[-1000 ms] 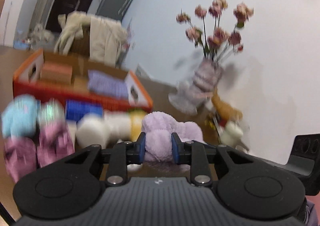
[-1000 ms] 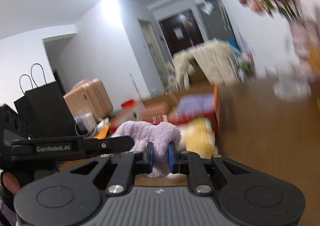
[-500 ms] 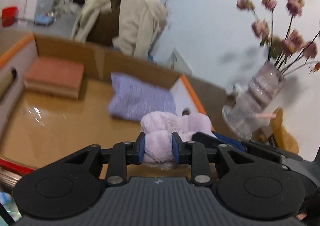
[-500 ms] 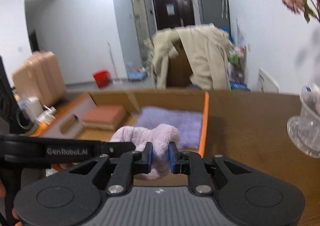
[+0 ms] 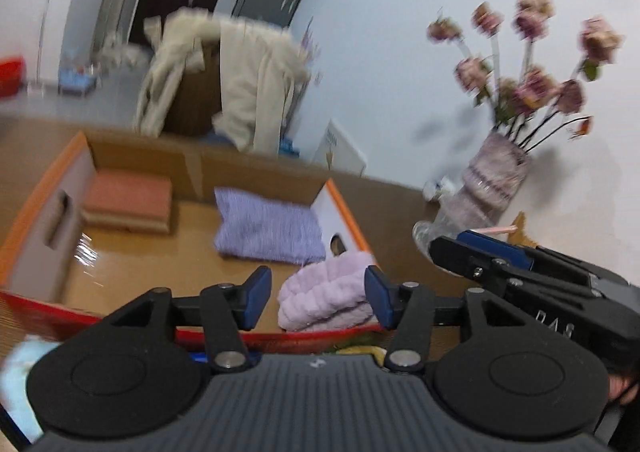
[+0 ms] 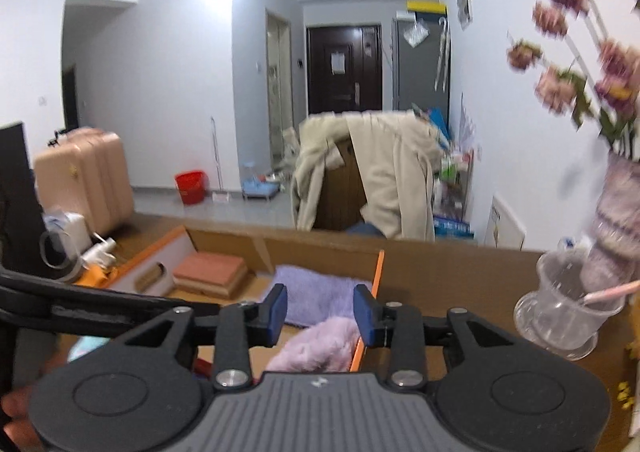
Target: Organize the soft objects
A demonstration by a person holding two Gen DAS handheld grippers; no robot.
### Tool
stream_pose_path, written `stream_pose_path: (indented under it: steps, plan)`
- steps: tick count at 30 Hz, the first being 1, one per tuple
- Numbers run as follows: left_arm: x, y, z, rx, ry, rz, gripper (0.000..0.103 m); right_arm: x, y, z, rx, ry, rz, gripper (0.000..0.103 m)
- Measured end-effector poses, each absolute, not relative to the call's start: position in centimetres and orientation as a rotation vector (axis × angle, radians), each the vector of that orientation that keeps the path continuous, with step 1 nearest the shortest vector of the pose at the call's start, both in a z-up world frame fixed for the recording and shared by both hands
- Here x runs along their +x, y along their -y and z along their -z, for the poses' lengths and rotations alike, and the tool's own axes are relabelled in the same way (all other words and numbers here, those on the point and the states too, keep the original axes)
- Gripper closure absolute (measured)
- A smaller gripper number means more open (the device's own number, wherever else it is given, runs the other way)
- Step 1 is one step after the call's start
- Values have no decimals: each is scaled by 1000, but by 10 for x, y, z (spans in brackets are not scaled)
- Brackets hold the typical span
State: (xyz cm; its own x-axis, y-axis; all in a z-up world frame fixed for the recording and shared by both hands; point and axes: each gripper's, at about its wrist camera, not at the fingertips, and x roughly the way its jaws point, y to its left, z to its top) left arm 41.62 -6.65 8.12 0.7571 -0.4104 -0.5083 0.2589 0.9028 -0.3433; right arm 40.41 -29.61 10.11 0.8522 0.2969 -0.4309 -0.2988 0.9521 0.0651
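Lilac towel lies in the cardboard box, near corner, beside a folded purple cloth. I have my left gripper and right gripper both spread wide, holding nothing.

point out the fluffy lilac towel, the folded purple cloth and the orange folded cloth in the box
fluffy lilac towel (image 5: 326, 298), left wrist view, middle of its bunched pile
folded purple cloth (image 5: 266, 226), left wrist view, centre of its top face
orange folded cloth (image 5: 128, 198), left wrist view, top face

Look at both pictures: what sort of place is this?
Most likely a lived-in flat, near its entrance hall. A dark front door, pink suitcases by the wall, a coat thrown over a chair, and a vase of flowers point to a home.
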Motion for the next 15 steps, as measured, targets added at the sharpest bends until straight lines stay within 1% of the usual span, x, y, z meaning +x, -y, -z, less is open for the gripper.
stream_pose_path:
  steps: [1, 2, 3, 5, 9, 10, 11, 12, 14, 15]
  plan:
    - [401, 64, -90, -242, -584, 358, 43, 392, 298, -108, -6, -436, -317, 60]
    - [385, 62, -99, -221, -556, 348, 37, 382, 301, -114, -7, -424, -320, 59]
    - [373, 62, -105, -204, -537, 338, 33, 370, 303, -120, -5, -410, -324, 58]
    - [342, 60, -116, -155, -498, 306, 31, 344, 309, -127, -1, -387, -332, 57]
    - [266, 59, -122, -44, -371, 221, 16, 290, 317, -125, 12, -328, -372, 44]
    - [246, 58, -121, -23, -335, 206, 14, 277, 317, -121, 7, -319, -377, 44]
    - [230, 57, -118, -11, -309, 191, 8, 263, 318, -116, 0, -311, -375, 43]
    - [209, 55, -114, -3, -279, 170, 2, 248, 318, -110, -7, -306, -369, 41]
    - [179, 51, -103, -6, -247, 145, 2, 216, 316, -96, -22, -293, -361, 34]
    - [162, 49, -94, -5, -241, 140, 2, 201, 315, -88, -30, -286, -367, 29]
